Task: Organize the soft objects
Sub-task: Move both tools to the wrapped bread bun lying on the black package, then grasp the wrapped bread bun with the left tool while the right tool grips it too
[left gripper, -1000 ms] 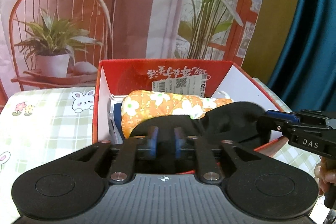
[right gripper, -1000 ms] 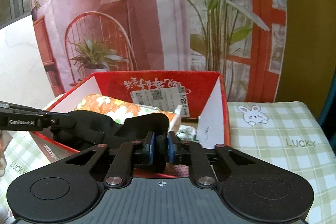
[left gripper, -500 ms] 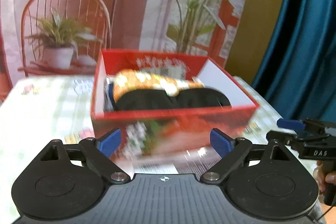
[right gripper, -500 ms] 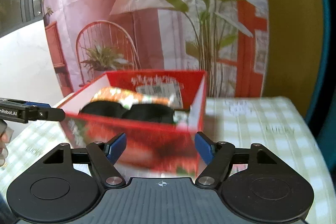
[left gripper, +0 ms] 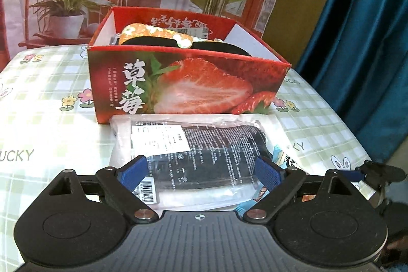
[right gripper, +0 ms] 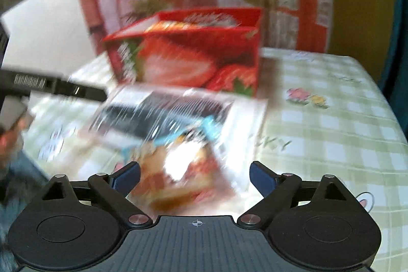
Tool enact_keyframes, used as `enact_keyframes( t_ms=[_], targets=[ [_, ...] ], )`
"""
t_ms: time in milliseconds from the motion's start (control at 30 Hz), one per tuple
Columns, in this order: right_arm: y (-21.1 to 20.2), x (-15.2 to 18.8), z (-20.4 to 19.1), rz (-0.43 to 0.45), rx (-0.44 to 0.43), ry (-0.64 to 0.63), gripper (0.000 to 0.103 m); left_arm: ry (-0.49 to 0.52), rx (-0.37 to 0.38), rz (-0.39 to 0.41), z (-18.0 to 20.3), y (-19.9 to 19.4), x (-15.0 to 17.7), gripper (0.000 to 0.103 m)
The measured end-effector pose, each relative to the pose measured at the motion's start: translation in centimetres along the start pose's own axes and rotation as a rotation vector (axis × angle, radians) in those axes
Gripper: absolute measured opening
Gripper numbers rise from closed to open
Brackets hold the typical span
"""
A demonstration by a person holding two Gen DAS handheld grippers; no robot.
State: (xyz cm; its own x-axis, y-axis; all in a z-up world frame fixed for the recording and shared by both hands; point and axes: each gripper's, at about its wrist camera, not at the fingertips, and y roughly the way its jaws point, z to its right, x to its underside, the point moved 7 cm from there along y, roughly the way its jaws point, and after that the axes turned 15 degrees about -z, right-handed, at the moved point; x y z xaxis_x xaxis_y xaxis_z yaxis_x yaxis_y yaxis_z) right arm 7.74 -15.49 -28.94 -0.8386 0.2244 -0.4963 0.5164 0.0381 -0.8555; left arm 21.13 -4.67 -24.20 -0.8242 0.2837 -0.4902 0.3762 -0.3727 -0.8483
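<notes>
A: Item one, box (left gripper: 188, 83)?
B: At 12 o'clock on the table (left gripper: 51, 98), open top, floral roll (left gripper: 155, 33) and black pieces (left gripper: 229, 47) packed inside so they stay together.

A: Item two?
B: Bagged black cloth (left gripper: 204, 152), flat at 6 o'clock of the box, just beside its front wall; probably next to go in.

A: Tools?
B: Left gripper (left gripper: 204, 172) spread wide over the bag, pads clear of it. Right gripper (right gripper: 195, 176) opening, gripping nothing, above a blurred packet (right gripper: 178, 170).
</notes>
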Motion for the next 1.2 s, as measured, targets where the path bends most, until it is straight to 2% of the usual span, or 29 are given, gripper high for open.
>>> enact_keyframes(
  t_ms=[133, 300, 400, 533, 633, 800, 933, 1033, 1200],
  targets=[
    [1.5, -0.5, -1.8, -0.070, 0.015, -0.083, 0.098, -0.019, 0.003, 0.009, -0.6, -0.1, 0.2, 0.093],
    [3.2, -1.2, -1.8, -0.131, 0.042, -0.087, 0.095, -0.054, 0.011, 0.000, -1.2, 0.6, 0.3, 0.092],
    [3.6, -1.9, -1.8, -0.132, 0.029, -0.073, 0.084, -0.076, 0.020, -0.001, -1.9, 0.9, 0.3, 0.092],
    [4.0, -3.3, -1.6, -0.132, 0.004, -0.034, 0.082, -0.109, 0.033, 0.004, -2.7, 1.3, 0.2, 0.089],
    [4.7, -5.1, -1.6, -0.128, -0.024, 0.016, 0.081, -0.130, 0.036, 0.012, -3.3, 1.4, 0.2, 0.083],
    [6.3, -9.2, -2.7, -0.086, -0.040, 0.112, 0.082, -0.205, 0.006, 0.041, -5.3, 1.0, 0.1, 0.061],
    [7.0, -11.6, -3.9, -0.034, -0.104, 0.173, 0.088, -0.246, -0.011, 0.059, -6.5, 0.6, 0.2, 0.057],
    [6.8, -11.8, -5.0, 0.003, -0.103, 0.097, 0.093, -0.260, -0.004, 0.062, -6.7, 0.6, 0.0, 0.057],
    [5.7, -10.0, -5.4, 0.097, 0.012, -0.071, 0.095, -0.224, 0.034, 0.041, -5.7, 1.4, 0.3, 0.056]
  ],
)
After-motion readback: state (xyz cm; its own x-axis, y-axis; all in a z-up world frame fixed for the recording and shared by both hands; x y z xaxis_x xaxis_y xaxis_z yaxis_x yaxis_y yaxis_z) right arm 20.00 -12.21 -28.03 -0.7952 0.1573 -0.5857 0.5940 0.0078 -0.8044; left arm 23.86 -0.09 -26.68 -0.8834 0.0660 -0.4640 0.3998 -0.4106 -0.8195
